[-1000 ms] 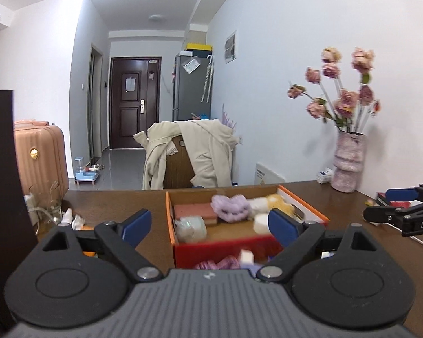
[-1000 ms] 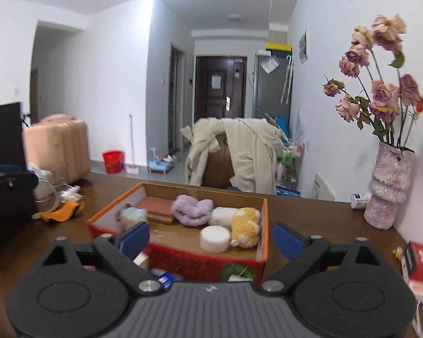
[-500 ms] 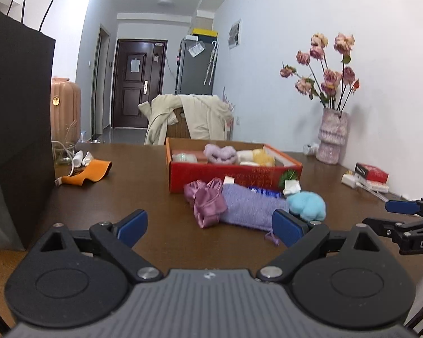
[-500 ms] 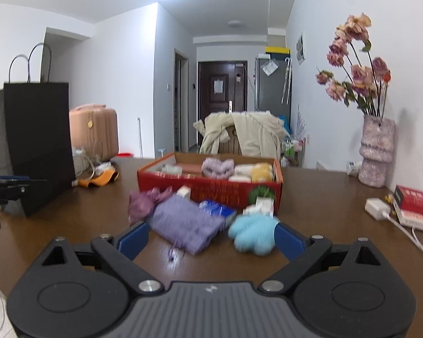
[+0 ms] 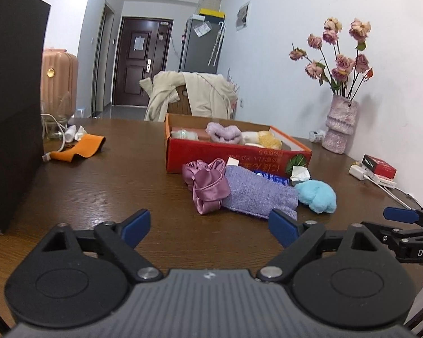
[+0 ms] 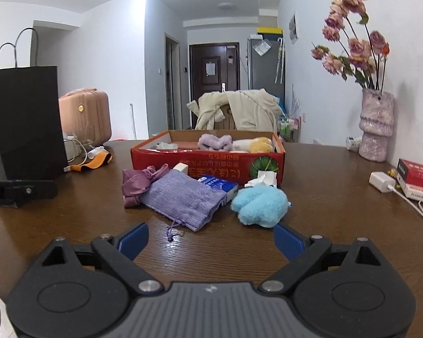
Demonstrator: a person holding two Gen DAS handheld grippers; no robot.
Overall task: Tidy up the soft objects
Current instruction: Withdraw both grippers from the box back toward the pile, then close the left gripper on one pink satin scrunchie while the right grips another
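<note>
Knit pouch (image 6: 183, 197) flat, long axis diagonal, drawstring mouth nearest, left tool (image 5: 210, 226) closing, empty, right tool (image 6: 210, 239) wide

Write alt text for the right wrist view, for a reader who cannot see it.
The right claw, open and empty, hovers over a brown table facing a lavender knit pouch, a fluffy blue toy and a mauve satin bag. Behind them stands a red box of soft items.

Red box (image 6: 207, 166), lilac pouch (image 6: 183, 198), blue plush (image 6: 259, 204)
</note>
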